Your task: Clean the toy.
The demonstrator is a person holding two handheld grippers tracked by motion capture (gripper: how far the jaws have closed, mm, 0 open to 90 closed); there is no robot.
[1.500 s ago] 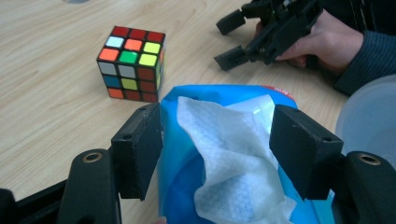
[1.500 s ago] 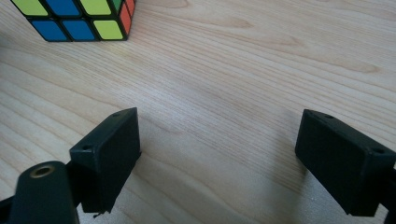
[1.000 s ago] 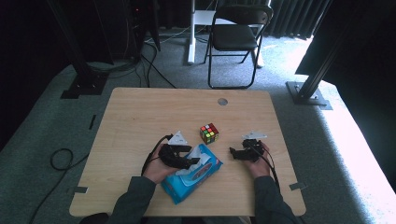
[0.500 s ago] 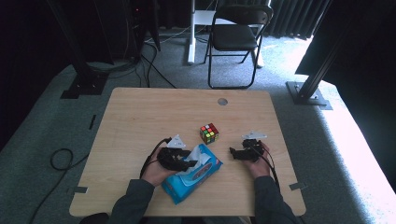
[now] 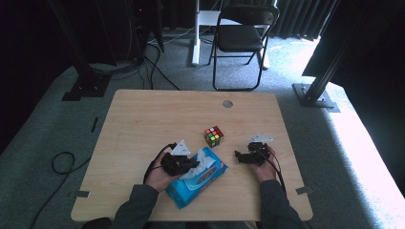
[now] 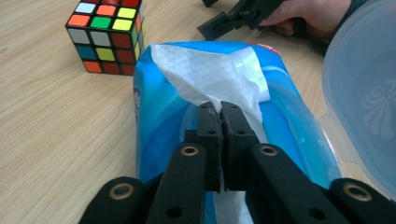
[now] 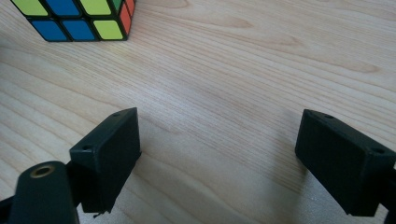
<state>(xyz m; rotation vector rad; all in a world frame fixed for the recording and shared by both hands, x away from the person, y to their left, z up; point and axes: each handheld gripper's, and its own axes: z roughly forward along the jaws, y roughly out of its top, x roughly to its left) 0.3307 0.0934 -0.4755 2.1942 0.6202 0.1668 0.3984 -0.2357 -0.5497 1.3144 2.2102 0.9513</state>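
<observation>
A: Nearest item, person's edge of the table: the blue wipes pack (image 5: 197, 180), lying flat, its clear flip lid (image 6: 362, 88) swung open to one side.

B: And the left gripper (image 5: 187, 164)?

A: At the pack's opening. Its jaws have just been closing and now pinch the white wipe (image 6: 210, 74) that stands up out of the slot; the pads meet on the sheet.

B: So the grasp is made. What is left?

A: By the look of it, the pull. Most of the wipe is bunched over the pack's top, and its lower end runs under the jaws, so it is not yet drawn free.

B: Next entry outward?

A: The right gripper (image 5: 240, 156), resting on the table (image 5: 143, 114) to the right of the pack, apart from it. Jaws spread wide, nothing between them but bare wood.

B: Farther?

A: A puzzle cube (image 5: 214, 136), upright, just beyond the pack, between the two grippers and untouched. Past the table's far edge, a folding chair (image 5: 241, 36) on the carpet.
</observation>
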